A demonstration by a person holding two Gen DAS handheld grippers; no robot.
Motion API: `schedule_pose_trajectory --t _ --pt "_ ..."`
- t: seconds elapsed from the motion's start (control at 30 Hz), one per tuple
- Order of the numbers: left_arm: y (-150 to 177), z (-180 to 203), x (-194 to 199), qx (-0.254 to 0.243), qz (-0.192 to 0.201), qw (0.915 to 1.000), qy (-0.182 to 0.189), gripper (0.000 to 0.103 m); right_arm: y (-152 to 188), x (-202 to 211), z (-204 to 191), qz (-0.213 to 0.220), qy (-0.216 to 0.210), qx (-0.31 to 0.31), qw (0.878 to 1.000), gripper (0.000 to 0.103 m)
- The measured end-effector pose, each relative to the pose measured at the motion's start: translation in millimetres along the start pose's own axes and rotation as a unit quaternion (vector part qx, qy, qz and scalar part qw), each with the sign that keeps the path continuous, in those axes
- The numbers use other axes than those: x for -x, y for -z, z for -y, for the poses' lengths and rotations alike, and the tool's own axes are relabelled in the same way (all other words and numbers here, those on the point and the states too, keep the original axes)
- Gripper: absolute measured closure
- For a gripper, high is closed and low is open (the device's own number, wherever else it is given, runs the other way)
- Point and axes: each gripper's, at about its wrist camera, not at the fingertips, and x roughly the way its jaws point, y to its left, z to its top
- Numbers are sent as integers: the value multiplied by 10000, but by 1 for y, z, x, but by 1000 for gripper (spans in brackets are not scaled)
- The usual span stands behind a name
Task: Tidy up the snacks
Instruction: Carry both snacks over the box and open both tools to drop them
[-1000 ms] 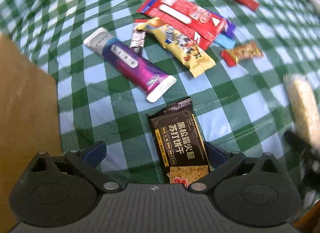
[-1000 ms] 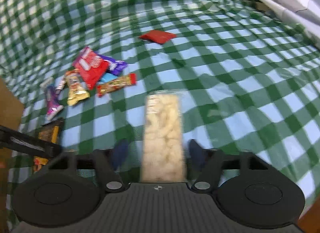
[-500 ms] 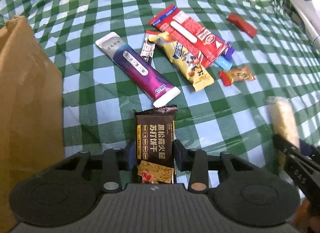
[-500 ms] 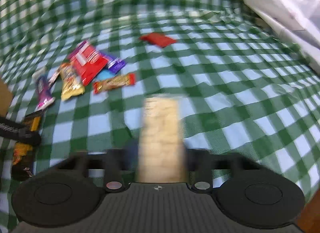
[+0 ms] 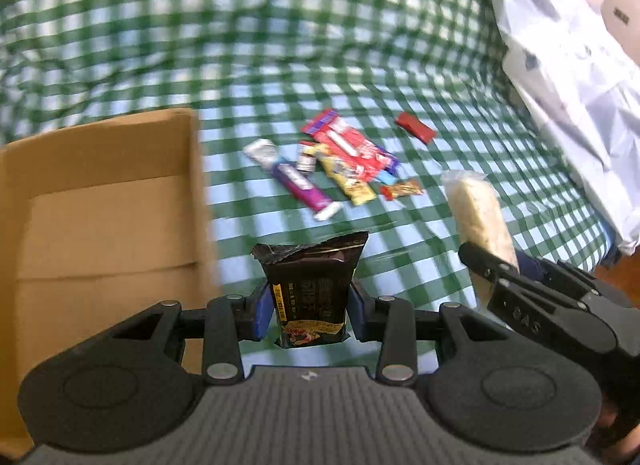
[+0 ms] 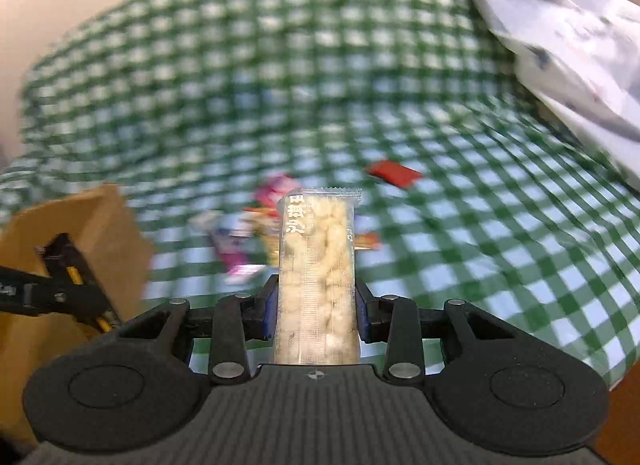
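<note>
Green-checked cloth [image 5: 460,77] lies under your grippers: left gripper [image 5: 308,311] clamps a black packet [image 5: 310,285], lettering blurred; right gripper [image 6: 316,315] at three o'clock clamps a clear puffed-snack pack [image 6: 316,265].

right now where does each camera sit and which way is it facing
Left wrist: rides the left gripper, looking forward and down over the green checked tablecloth; its fingers clamp a black cracker packet, with the right gripper at right.
Right wrist: rides the right gripper, facing likewise; its fingers clamp a clear puffed-snack packet, with the left gripper at left.
Shared: brown cardboard box, red wrapper, white plastic bag.
</note>
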Motion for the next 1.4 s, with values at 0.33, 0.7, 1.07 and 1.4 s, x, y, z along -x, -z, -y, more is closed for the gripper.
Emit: schedule_pose_trajectory --t 0.33,0.7,1.07,1.4 --pt "76 -99 105 879 198 9959 -88 102 27 76 -150 -381 -1484 536 9867 65" --pt "79 -159 110 1111 544 9904 -614 102 46 70 -208 -521 -1306 895 9860 65" --pt "84 -181 135 1095 807 9812 -1373 11 44 31 -250 -891 -1747 1283 9722 65" --pt "89 -199 144 1223 595 9735 -1838 0 26 34 -255 -744 -1548 1139 9785 16"
